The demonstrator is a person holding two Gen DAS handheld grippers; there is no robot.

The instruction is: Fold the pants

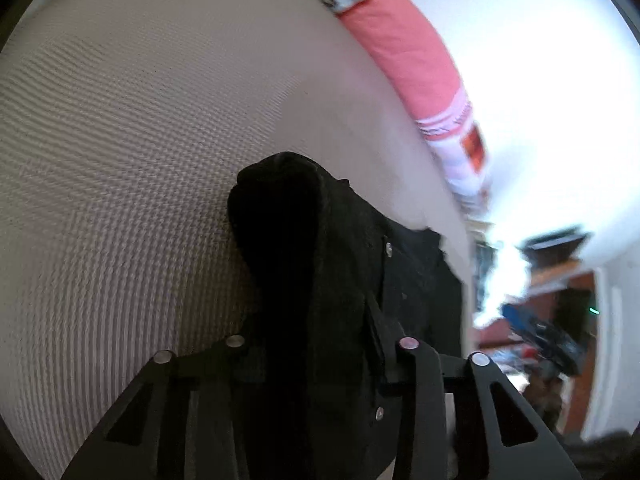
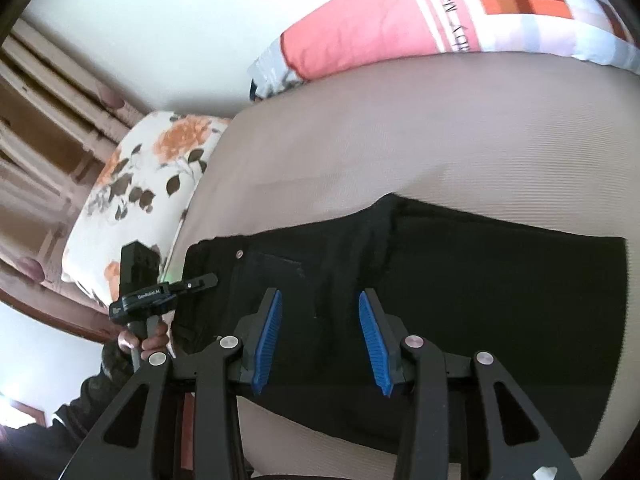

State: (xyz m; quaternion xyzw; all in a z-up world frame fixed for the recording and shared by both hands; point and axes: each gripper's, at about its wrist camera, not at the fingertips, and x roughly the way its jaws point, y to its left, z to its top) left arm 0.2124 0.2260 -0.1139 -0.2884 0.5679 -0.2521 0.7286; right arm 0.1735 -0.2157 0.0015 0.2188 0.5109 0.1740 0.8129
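Our right gripper's blue fingers [image 2: 269, 336] are hanging spread above the black pants [image 2: 500, 300]; only our left gripper [image 1: 320, 320] view is showing it pinching bunched pants fabric.

Bunched black fabric pants [image 1: 320, 280] hide the left hand-held gripper [image 1: 320, 344] pads; the room beyond the bed edge is blurred.
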